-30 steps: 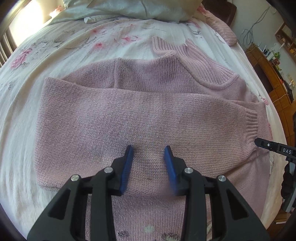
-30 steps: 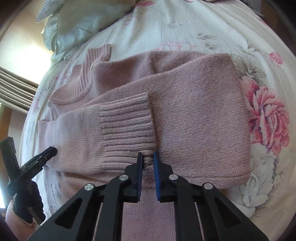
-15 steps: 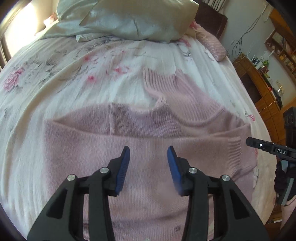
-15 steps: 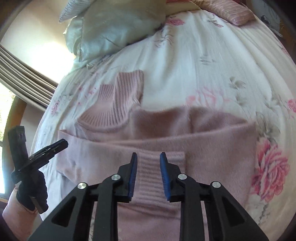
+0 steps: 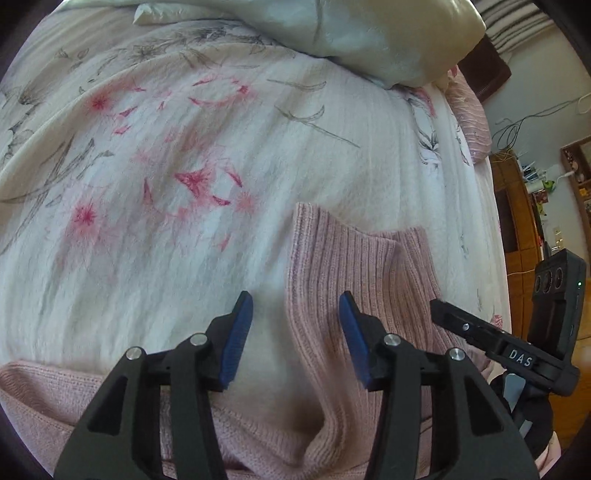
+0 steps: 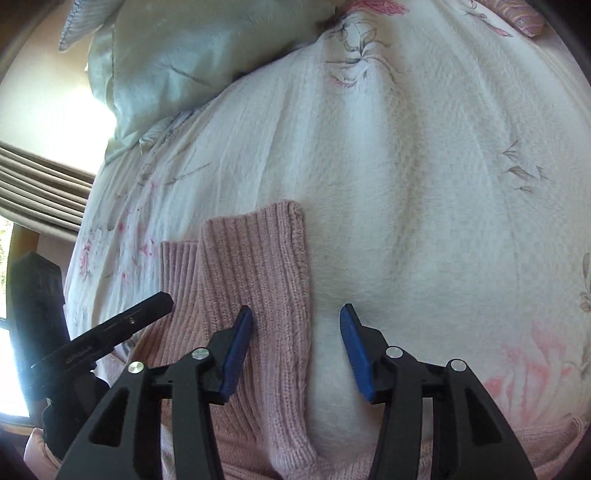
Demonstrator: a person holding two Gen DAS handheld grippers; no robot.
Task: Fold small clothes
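Observation:
A pink knitted sweater point(image 5: 351, 280) lies on the bed, its ribbed turtleneck collar point(image 6: 255, 266) pointing toward the pillows. My left gripper point(image 5: 295, 338) hangs open above the collar's left edge, blue pads wide apart, nothing held. My right gripper point(image 6: 297, 349) is open too, straddling the collar's right edge. Each gripper shows in the other's view: the right one point(image 5: 506, 350) at the right side, the left one point(image 6: 107, 336) at the left side. The sweater's body is mostly hidden under the grippers.
The floral white bedspread point(image 5: 207, 155) stretches ahead. A pale green pillow point(image 5: 351, 33) lies at the head of the bed, also seen as a pillow point(image 6: 192, 55) top left. A pink cushion point(image 5: 472, 122) and wooden furniture point(image 5: 517, 221) stand at the right.
The right gripper let go of the sleeve cuff and opened wide. Both grippers moved forward from the sweater's body up to the collar.

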